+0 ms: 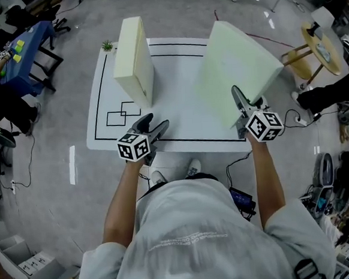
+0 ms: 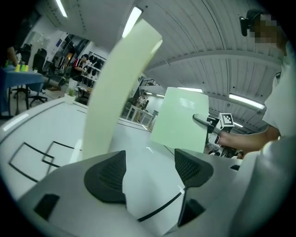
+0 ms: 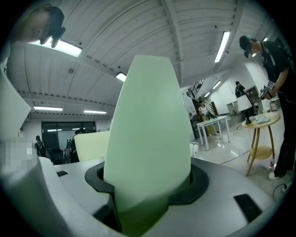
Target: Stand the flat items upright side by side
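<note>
Snugly inside the right claw (image 3: 148, 183), the green foam slab (image 3: 148, 115)

The white tabletop (image 1: 178, 114) is seen steeply from overhead; the gripper views, set low and close, share the pale green foam slab (image 2: 180, 118).

There were two foam slabs on one white table (image 1: 181, 105): one cream slab (image 1: 133, 61) and one green slab (image 1: 236, 71). Two grippers showed, one left gripper (image 1: 155, 125) and one right gripper (image 1: 239, 100), each bearing one marker cube (image 1: 133, 147), so two cubes in all. The tabletop also carried two overlapping drawn squares (image 1: 121, 114) and one small plant (image 1: 107, 46), while around it stood one blue table (image 1: 32, 45), one round wooden stool (image 1: 320, 46) and one cardboard box (image 1: 22, 262).
</note>
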Tool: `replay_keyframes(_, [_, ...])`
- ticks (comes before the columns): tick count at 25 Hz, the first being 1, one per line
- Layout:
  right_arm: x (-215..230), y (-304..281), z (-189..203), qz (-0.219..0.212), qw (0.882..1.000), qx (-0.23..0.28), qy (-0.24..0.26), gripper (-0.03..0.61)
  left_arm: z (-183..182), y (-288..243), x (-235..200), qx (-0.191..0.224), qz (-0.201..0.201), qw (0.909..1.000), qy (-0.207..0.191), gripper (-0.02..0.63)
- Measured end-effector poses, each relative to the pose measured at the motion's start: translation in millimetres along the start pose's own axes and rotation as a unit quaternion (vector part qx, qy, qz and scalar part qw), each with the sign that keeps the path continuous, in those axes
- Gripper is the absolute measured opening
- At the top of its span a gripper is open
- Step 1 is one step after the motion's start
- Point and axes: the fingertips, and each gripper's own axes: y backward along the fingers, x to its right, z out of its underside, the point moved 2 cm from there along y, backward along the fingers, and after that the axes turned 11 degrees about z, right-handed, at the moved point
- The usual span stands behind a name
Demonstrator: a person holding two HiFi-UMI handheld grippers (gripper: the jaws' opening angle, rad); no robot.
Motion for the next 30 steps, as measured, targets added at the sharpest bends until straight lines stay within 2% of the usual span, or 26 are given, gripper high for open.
replay_keyframes(4, [-59,-11,-11,0.019,0.998,0.028,0.044,0.308,-20,65,-33,0.005,-0.041,0.9984,-0.038,0.344])
replay_keyframes(7, [-97,-25,-13,0.030,0.996,0.036,0.069,0.308,-41,95,-53,0.008,-0.057,0.9959,-0.069,0.344])
replay_keyframes(11, [-135,-38,-9,0.051,0.993,0.041,0.101,0.308,-65,116,-64,-0.002,-0.055,0.9918,-0.116,0.344])
replay_keyframes(15, [-165,-49,5,0.078,0.988,0.045,0.127,0.308,-76,121,-67,-0.029,-0.037,0.9868,-0.155,0.344])
replay_keyframes(23, [-193,-73,53,0.112,0.983,0.033,0.139,0.308,-73,101,-63,-0.054,-0.012,0.9842,-0.168,0.344])
replay_keyframes(27, [-202,-88,57,0.108,0.983,0.037,0.145,0.314,-73,92,-69,-0.062,-0.016,0.9840,-0.166,0.344])
replay_keyframes(30, [-204,-101,63,0.098,0.986,0.018,0.137,0.325,-76,84,-71,-0.065,-0.015,0.9837,-0.167,0.344])
